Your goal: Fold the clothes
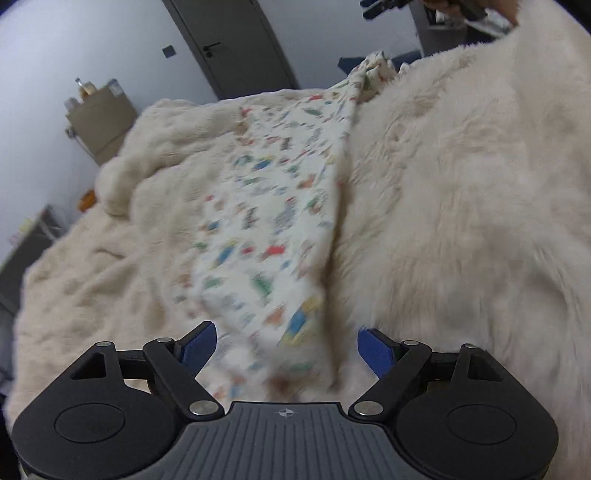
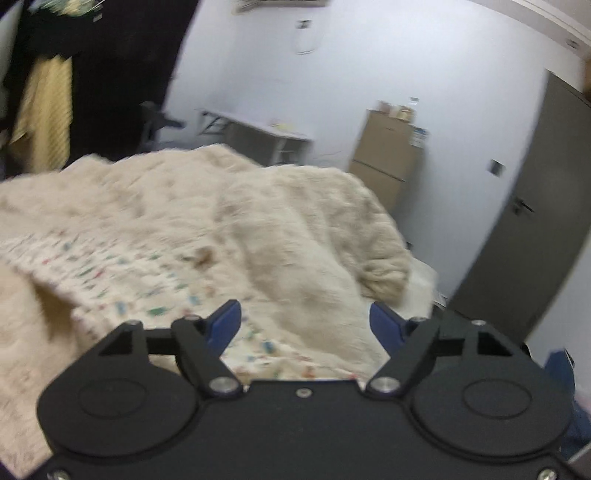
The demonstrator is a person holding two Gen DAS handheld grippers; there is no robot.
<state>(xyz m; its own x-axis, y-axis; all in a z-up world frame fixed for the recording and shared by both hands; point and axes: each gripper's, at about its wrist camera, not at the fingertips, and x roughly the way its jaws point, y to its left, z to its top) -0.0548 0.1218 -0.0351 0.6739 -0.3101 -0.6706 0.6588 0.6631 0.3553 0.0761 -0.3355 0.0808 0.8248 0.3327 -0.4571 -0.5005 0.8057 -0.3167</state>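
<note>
A white garment [image 1: 273, 206] printed with small coloured shapes lies stretched out on a fluffy cream blanket [image 1: 461, 184]. It runs from between my left gripper's blue pads away toward the far end. My left gripper [image 1: 286, 343] is open just above the garment's near end, and its pads do not press on the cloth. In the right wrist view the same garment [image 2: 110, 269] lies at the lower left on the blanket [image 2: 295, 221]. My right gripper [image 2: 306, 317] hangs open over the garment's edge with nothing pinched. Both views are blurred.
A grey door [image 1: 236, 44] and a brown cabinet [image 1: 99, 118] stand beyond the bed. The right wrist view shows the door [image 2: 535, 221], the cabinet [image 2: 388, 162], a small table [image 2: 266, 136] and dark hanging clothes [image 2: 110, 74]. A hand [image 1: 509, 11] shows at the top right.
</note>
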